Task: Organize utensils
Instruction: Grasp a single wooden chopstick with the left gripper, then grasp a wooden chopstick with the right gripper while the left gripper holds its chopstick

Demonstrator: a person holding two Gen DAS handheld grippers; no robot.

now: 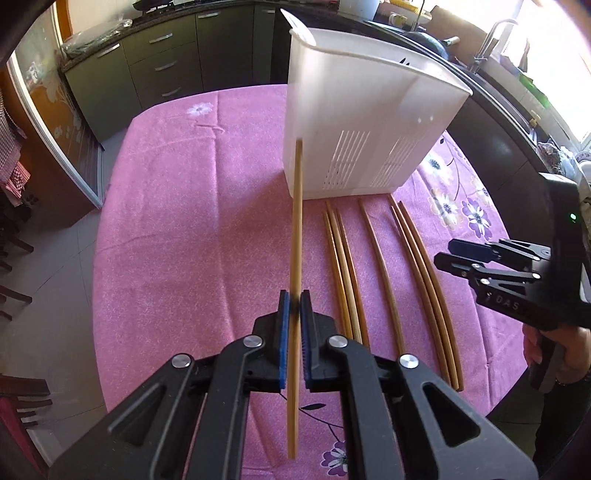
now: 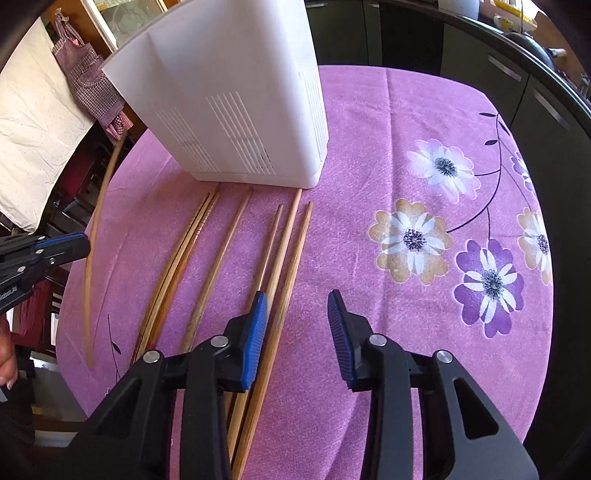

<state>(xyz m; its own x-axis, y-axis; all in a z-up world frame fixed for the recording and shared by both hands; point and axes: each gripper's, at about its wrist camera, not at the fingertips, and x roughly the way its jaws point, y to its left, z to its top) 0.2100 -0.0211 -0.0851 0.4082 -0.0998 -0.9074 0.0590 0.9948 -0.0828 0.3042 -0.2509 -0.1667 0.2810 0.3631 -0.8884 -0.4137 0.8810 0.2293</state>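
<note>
Chopstick in hand (image 1: 297,221): one pale wooden stick, pinched between the blue pads of the left gripper (image 1: 294,306), which is pressed together on it; the stick stands nearly along the gripper's line, its far tip showing against the lower front wall of the holder, and it appears clear of the cloth. Holder (image 1: 369,122): white plastic utensil caddy with slotted vents low on its walls, upright on the counter (image 1: 177,229), which wears a pink cloth printed with flowers; a pale handle-like piece (image 1: 295,22) rises above the far rim, but the inside is hidden, so what is already stowed cannot be told. Loose chopsticks (image 2: 236,236): six counted in the right wrist view, lying side by side just in front of the holder's base, tips toward it, in a close pair at the left, a single, then three together at the right. Right gripper (image 2: 297,325): jaws spread, nothing between the pads, poised low over the rightmost sticks, its left pad above one of them; not yet gripping. Progress, as judged: early to middle stage; one stick is lifted and on its way to the holder, six remain on the counter, each still to be picked up and dropped in. Surroundings: dark kitchen cabinets (image 1: 162,62) and a sink beyond the counter.
</note>
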